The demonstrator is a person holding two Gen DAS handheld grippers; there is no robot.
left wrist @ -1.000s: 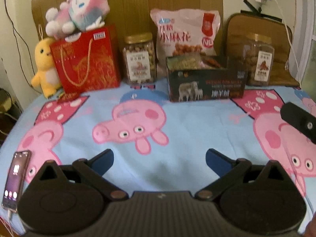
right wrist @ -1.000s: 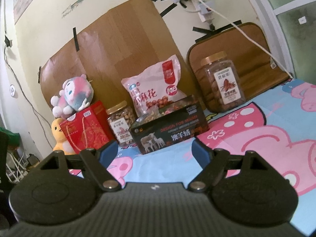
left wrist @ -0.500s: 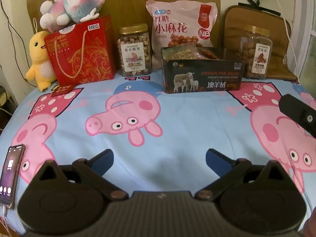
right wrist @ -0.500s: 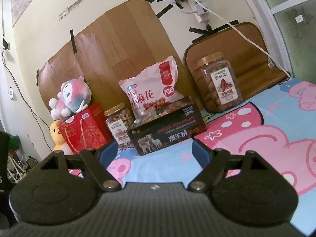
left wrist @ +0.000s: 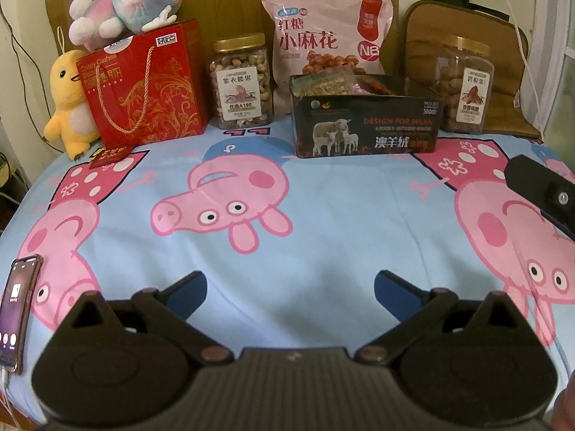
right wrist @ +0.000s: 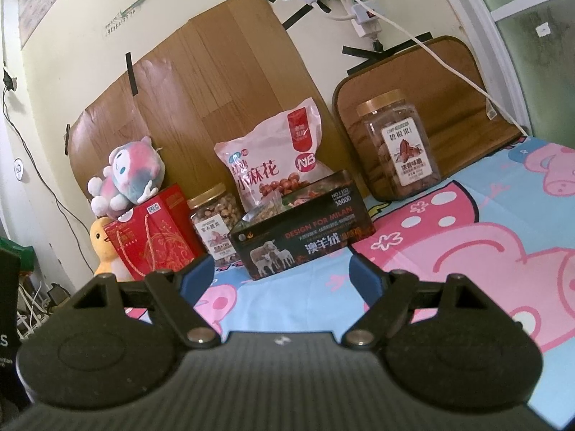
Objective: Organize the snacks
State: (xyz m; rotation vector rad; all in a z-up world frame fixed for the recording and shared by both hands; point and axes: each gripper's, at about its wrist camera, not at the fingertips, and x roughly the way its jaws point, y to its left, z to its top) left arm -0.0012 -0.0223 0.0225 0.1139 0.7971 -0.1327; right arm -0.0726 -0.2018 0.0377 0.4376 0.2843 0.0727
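Plainly, with left gripper [left wrist: 289, 285] and right gripper [right wrist: 278, 269] both spread and empty, a hasty reach could topple the far cashew jar [left wrist: 240, 80] or tip the open black box [left wrist: 366, 122].

Pretty sure we're looking at someone's bedroom at home. A cartoon pig bedsheet [left wrist: 323, 237] is covering the bed, and plush toys are sitting by the wall: a yellow duck [left wrist: 68, 104] and a pink-and-blue one [left wrist: 125, 0] lying on a red gift bag [left wrist: 143, 82]. Wood-look panels [right wrist: 215, 100] are hanging taped to the painted wall, a power strip [right wrist: 359, 10] is dangling up there, and a phone [left wrist: 18, 309] is charging on the sheet.
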